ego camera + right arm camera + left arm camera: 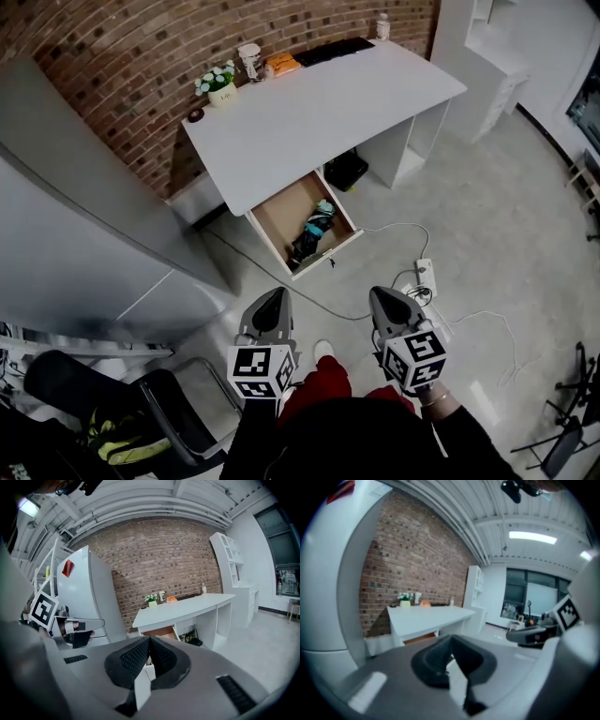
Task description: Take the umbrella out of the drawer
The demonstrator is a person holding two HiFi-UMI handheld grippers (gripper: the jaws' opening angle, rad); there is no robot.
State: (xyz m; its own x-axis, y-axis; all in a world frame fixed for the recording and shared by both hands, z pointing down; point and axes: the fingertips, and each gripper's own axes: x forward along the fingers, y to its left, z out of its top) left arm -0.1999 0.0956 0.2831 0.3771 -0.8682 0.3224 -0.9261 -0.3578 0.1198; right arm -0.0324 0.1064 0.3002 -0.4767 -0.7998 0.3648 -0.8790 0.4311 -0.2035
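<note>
Our left gripper (275, 296) and right gripper (383, 294) are closed, empty; we should open one before reaching the umbrella (313, 231) in the far drawer (279, 212).

Both grippers are held out ahead of the body, side by side and apart, each pointed forward and slightly downward. The left gripper (275, 298) is seen with its jaws pressed together, nothing between them. The right gripper (382, 296) is likewise closed and empty. A dark sleeve (471, 439) is seen behind the right gripper, with the wrist (435, 398) bared.
</note>
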